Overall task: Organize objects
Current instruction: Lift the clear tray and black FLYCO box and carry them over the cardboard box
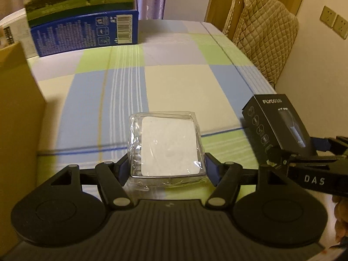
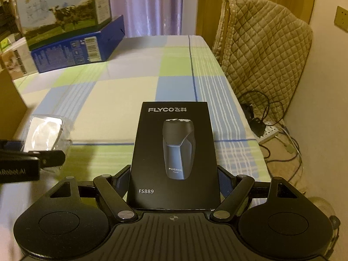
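Above the checked tablecloth, both claws are loaded and held off the table surface. Left claw: clenched on a clear plastic packet with a white square face; its blue-padded fingers press against the packet's two sides. Loose clear wrap hangs below the packet's near edge. Whether the packet touches the cloth cannot be told from the left wrist view.

Right claw: clenched on a black FLYCO shaver box, marked FS889, printed face turned up toward the camera, fingers against its long sides near the bottom end. From the left wrist view the same shaver box sits to the right of the plastic packet, tilted, clear of it and above the cloth's right edge. From the right wrist view the plastic packet lies to the left of the shaver box, well apart from it, with the left claw at its near side.

Beyond the shaver box, at the far left end of the cloth, a blue carton lies with its barcode side facing the cameras, and a milk carton printed with a cow stands on it. A brown cardboard box stands left of the plastic packet. A chair draped with a quilted cover stands to the right of the shaver box, with a power strip and cables on the floor at its foot.
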